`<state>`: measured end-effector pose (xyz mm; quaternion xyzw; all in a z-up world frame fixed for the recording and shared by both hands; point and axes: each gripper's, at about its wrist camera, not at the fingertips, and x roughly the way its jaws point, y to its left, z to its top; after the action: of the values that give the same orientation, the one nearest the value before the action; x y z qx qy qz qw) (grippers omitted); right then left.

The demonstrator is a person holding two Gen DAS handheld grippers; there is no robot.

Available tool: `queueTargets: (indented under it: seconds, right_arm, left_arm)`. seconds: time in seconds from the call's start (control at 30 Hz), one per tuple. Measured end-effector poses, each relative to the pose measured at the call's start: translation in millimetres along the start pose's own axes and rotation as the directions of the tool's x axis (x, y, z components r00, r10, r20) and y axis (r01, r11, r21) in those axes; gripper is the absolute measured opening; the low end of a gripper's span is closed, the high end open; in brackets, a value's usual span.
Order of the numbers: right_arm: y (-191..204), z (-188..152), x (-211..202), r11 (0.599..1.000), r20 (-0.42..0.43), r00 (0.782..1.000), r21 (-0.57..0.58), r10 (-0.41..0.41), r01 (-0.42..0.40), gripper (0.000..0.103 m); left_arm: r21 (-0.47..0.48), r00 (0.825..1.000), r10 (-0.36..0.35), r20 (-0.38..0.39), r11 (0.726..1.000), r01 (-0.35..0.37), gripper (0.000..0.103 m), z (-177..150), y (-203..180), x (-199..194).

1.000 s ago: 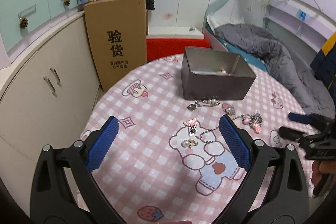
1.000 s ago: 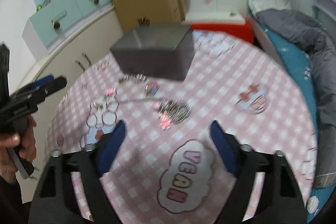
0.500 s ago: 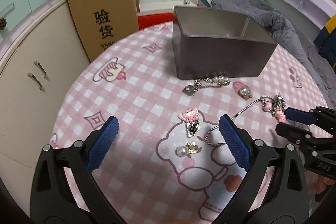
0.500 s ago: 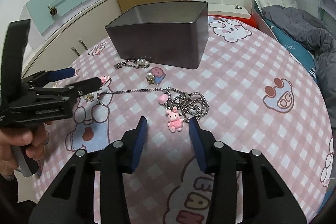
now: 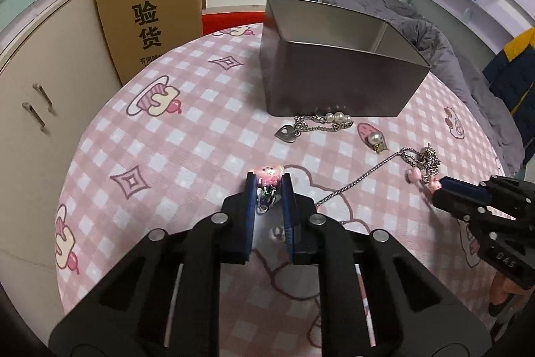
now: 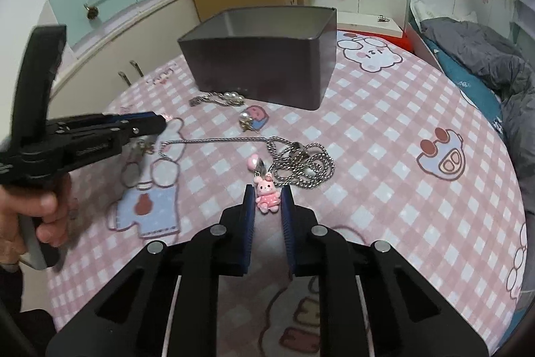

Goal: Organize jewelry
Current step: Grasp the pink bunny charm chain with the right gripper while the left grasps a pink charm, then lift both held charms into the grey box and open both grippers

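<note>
You have a pink-and-white checked cloth printed with cartoon bears under a dark grey metal tin. Your grippers are black with blue pads. The bunny charm is pink on a silver chain; the clip is pink too. White pearls sit on another silver chain, beside a brown cardboard box with black lettering.
</note>
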<state>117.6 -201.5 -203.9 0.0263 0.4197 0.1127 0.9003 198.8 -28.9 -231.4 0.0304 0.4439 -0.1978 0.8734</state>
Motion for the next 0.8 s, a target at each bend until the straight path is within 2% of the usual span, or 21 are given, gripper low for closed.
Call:
queueTargets:
  seconds: [0.17,0.4,0.8]
  right_arm:
    - [1.4,7.8,-29.7,0.999,0.056,0.998,0.012,0.042,-0.043,0.013]
    - [8.1,35.0,-62.7,0.998,0.141,0.988,-0.028,0.056,-0.052,0.013]
    - [13.6,97.7,-98.9,0.993,0.27,0.96,-0.109,0.076,-0.048,0.013]
  left_arm:
    - [-0.024,0.999,-0.027,0.044,0.999,0.028,0.014,-0.4,3.9,-19.8]
    - [-0.01,0.989,-0.05,0.141,0.999,0.052,0.014,14.5,1.9,-63.5]
    - [0.058,0.95,-0.1,0.294,0.995,0.087,0.015,63.9,-15.4,-118.6]
